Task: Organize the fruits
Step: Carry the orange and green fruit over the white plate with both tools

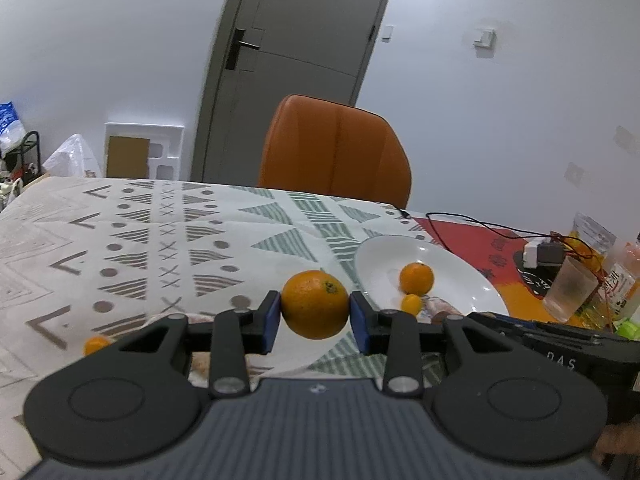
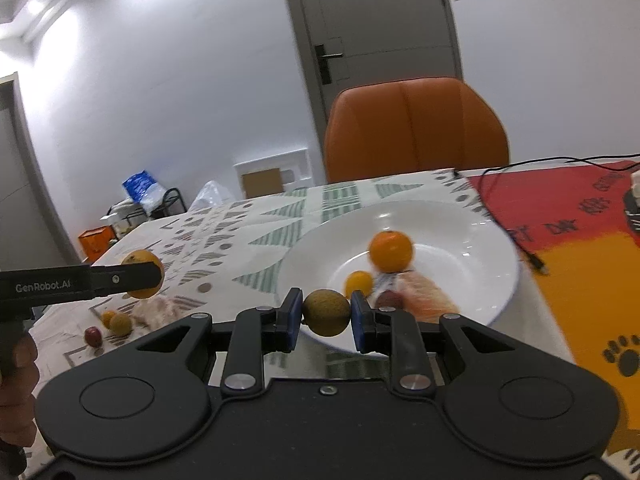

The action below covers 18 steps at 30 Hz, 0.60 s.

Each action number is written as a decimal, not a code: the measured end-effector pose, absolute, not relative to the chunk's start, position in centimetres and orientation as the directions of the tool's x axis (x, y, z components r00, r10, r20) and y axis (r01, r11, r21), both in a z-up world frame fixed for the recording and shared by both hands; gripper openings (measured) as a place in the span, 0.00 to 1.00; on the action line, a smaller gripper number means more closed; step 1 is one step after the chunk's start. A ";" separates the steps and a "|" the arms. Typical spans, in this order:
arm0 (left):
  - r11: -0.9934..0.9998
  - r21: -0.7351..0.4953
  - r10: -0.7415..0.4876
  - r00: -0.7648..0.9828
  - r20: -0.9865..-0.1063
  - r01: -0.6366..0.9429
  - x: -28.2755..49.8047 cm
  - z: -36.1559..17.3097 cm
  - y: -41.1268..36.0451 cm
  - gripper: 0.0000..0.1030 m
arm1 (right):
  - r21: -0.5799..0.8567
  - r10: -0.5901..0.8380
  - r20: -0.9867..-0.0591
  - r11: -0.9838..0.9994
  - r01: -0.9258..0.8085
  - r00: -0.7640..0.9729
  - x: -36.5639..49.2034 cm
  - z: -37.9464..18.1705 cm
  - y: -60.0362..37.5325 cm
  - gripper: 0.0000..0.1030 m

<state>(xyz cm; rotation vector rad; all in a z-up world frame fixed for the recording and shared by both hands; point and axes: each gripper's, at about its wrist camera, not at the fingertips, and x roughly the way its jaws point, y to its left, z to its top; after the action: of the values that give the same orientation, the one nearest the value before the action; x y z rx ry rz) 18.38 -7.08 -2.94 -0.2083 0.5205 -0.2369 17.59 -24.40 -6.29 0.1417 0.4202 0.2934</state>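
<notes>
Left wrist: tongs (image 1: 315,320) level (orange (image 1: 315,304) clamped).

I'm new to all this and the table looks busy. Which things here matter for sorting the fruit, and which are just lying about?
Part of the job:
- orange held by the left gripper
- brownish round fruit held by the right gripper
- white plate holding a mandarin
- loose fruits on the tablecloth

Just lying about:
- plastic cup
- black cable
- orange chair

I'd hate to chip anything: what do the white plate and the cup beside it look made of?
The white plate looks like glazed ceramic: glossy, with bright light reflections. The cup looks like frosted translucent plastic or glass, matte and cloudy; which one is unclear.
</notes>
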 end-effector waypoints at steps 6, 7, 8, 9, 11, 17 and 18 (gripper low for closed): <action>0.949 -0.241 -0.296 0.836 -0.463 0.202 19.2 -2.8 -8.7 0.35 | 0.199 0.272 -0.369 0.957 -0.210 0.889 17.7 -6.2 -26.3 0.23; 0.949 -0.238 -0.300 0.835 -0.461 0.209 19.4 -2.7 -9.1 0.35 | 0.199 0.266 -0.369 0.959 -0.204 0.891 17.8 -6.2 -26.5 0.23; 0.948 -0.235 -0.303 0.834 -0.461 0.214 19.6 -2.7 -9.4 0.35 | 0.199 0.261 -0.369 0.960 -0.198 0.892 17.9 -6.3 -26.8 0.23; 0.947 -0.232 -0.306 0.833 -0.460 0.220 19.7 -2.6 -9.7 0.35 | 0.201 0.254 -0.369 0.961 -0.191 0.894 17.9 -6.3 -27.1 0.23; 0.946 -0.227 -0.313 0.831 -0.460 0.231 20.0 -2.5 -10.2 0.35 | 0.204 0.244 -0.369 0.963 -0.178 0.897 18.1 -6.4 -27.6 0.23; 0.942 -0.214 -0.330 0.823 -0.463 0.258 20.8 -2.6 -12.0 0.35 | 0.214 0.224 -0.367 0.965 -0.153 0.903 18.3 -6.7 -28.9 0.23; 0.941 -0.211 -0.333 0.821 -0.463 0.263 21.0 -2.6 -12.3 0.35 | 0.215 0.221 -0.367 0.965 -0.149 0.904 18.3 -6.7 -29.1 0.23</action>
<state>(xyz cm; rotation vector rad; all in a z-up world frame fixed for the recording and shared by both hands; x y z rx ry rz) 20.98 -12.29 -2.57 -0.1400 0.5180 -0.3183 18.31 -29.11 -6.72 0.1842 0.3991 0.1925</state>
